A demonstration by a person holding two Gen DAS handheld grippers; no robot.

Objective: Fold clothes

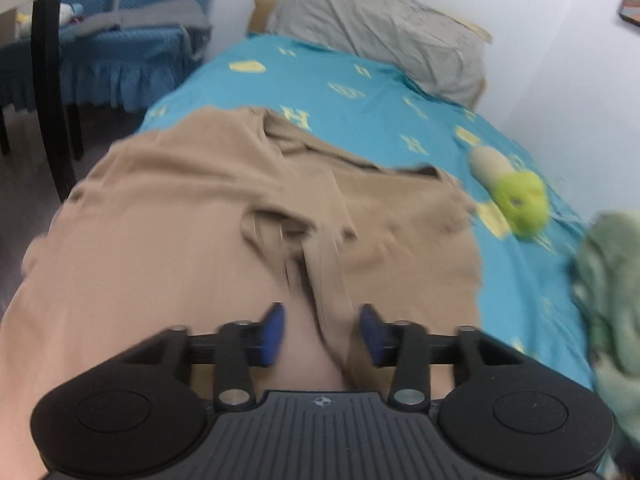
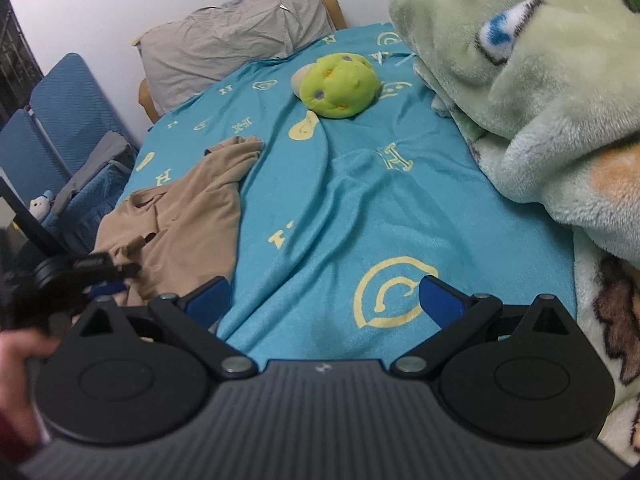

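A tan garment [image 1: 180, 220] lies crumpled on the teal bed sheet [image 1: 360, 80]; it also shows in the right wrist view [image 2: 192, 208] at the left. My left gripper [image 1: 322, 332] hovers low over the garment, its blue pads apart, with a raised fold of the cloth [image 1: 328, 280] running between them, not pinched. My right gripper [image 2: 324, 300] is wide open and empty over the bare teal sheet [image 2: 340, 208], to the right of the garment. The left gripper [image 2: 100, 276] shows blurred at the left of the right wrist view.
A grey pillow [image 1: 380, 28] lies at the head of the bed. A green plush toy [image 2: 340, 84] sits mid-bed. A pale green fleece blanket [image 2: 540, 92] is heaped along the right side. Blue chairs [image 1: 100, 52] stand left of the bed.
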